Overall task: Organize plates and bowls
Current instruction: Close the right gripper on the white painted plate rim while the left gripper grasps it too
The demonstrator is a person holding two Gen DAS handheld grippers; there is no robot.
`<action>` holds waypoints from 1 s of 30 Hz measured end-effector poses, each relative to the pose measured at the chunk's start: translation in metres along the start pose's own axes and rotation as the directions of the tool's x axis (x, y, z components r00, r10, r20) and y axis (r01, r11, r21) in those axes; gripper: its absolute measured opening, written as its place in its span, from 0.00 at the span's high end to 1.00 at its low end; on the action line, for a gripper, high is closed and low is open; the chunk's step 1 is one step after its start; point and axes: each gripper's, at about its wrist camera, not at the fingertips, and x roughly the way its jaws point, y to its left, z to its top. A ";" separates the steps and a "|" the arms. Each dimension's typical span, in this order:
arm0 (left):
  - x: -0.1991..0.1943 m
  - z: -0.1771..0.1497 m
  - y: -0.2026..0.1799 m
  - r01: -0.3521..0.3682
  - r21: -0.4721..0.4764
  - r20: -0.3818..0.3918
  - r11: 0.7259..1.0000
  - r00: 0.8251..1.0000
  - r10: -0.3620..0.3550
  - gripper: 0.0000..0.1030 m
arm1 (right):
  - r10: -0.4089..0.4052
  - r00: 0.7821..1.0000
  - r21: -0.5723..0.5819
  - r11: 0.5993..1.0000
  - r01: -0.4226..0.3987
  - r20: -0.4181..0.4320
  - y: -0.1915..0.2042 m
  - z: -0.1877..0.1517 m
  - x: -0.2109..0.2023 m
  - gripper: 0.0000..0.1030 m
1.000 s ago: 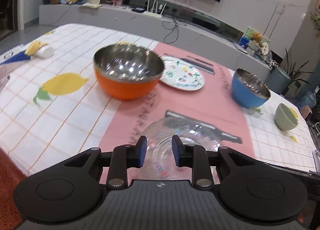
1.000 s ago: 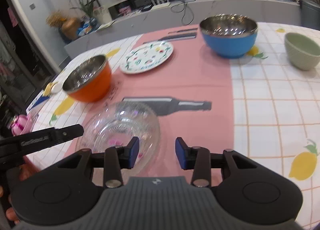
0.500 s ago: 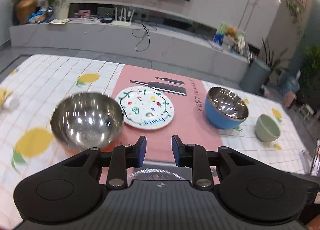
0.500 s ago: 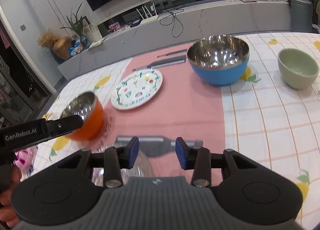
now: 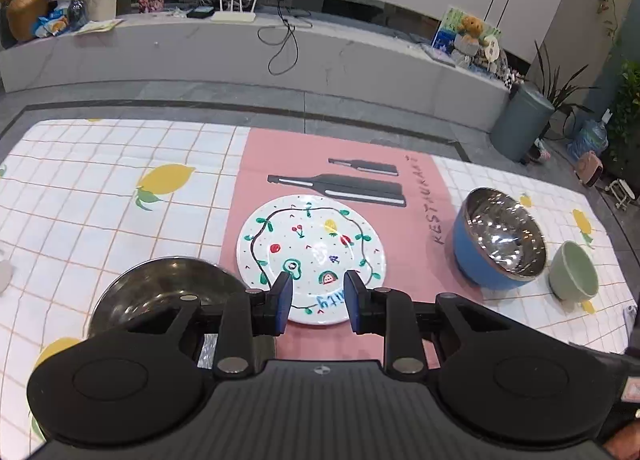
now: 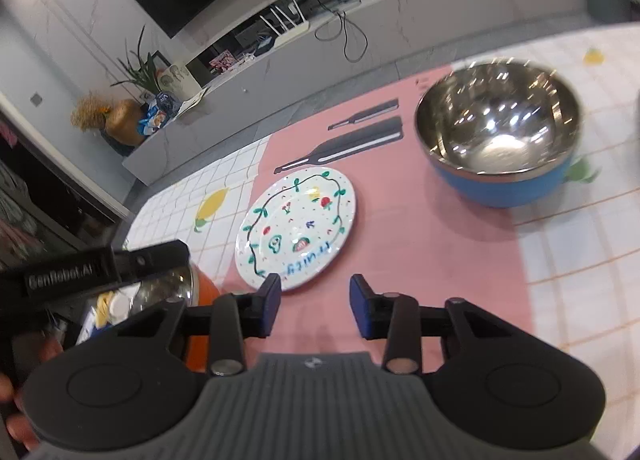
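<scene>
A white plate painted with fruit (image 5: 312, 248) (image 6: 298, 226) lies flat on the pink middle strip of the tablecloth. My left gripper (image 5: 317, 302) hovers over its near rim, open, with nothing between the fingers. To its lower left stands an orange bowl with a steel inside (image 5: 160, 292) (image 6: 202, 288), partly hidden by the gripper body. A blue steel-lined bowl (image 5: 500, 244) (image 6: 496, 140) and a small green bowl (image 5: 574, 276) stand at the right. My right gripper (image 6: 315, 306) is just short of the plate's near edge; its jaws are closing on nothing.
The left gripper's black body (image 6: 100, 272) crosses the right wrist view at the left, with a hand (image 6: 8, 392) below it. Beyond the table's far edge (image 5: 320, 132) are the floor, a long grey bench (image 5: 240, 52) and a grey bin (image 5: 520, 124).
Both views have slid forward from the clear glass plate to the painted plate. The glass plate has dropped under the grippers. The right wrist view has rolled, and its jaws stand slightly narrower.
</scene>
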 end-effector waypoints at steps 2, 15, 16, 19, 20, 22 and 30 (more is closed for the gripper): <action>0.008 0.003 0.001 -0.006 0.012 -0.016 1.000 1.000 0.006 0.70 | 0.012 1.000 0.033 0.999 -0.012 -0.017 -0.004 0.006 0.014 0.69; 0.077 0.060 0.018 -0.036 0.208 -0.181 0.977 0.981 0.075 0.70 | -0.033 0.998 0.071 0.997 0.038 -0.058 -0.014 0.025 0.055 0.70; 0.083 0.064 0.023 -0.027 0.197 -0.202 0.980 0.977 0.067 0.70 | -0.035 0.998 0.073 0.997 0.040 -0.058 -0.015 0.028 0.056 0.70; 0.102 0.070 0.033 -0.030 0.174 -0.256 0.984 0.964 0.074 0.70 | -0.037 0.998 0.080 0.996 0.042 -0.059 -0.018 0.029 0.059 0.70; 0.109 0.071 0.037 -0.046 0.169 -0.269 0.985 0.959 0.091 0.70 | -0.038 0.997 0.082 0.996 0.042 -0.060 -0.018 0.030 0.060 0.70; 0.121 0.072 0.045 -0.077 0.168 -0.302 0.983 0.945 0.126 0.70 | -0.037 0.998 0.087 0.995 0.042 -0.059 -0.018 0.030 0.061 0.70; 0.134 0.070 0.062 -0.031 0.034 -0.354 0.999 0.934 0.041 0.71 | -0.028 0.997 0.099 0.994 0.035 -0.073 -0.014 0.031 0.069 0.77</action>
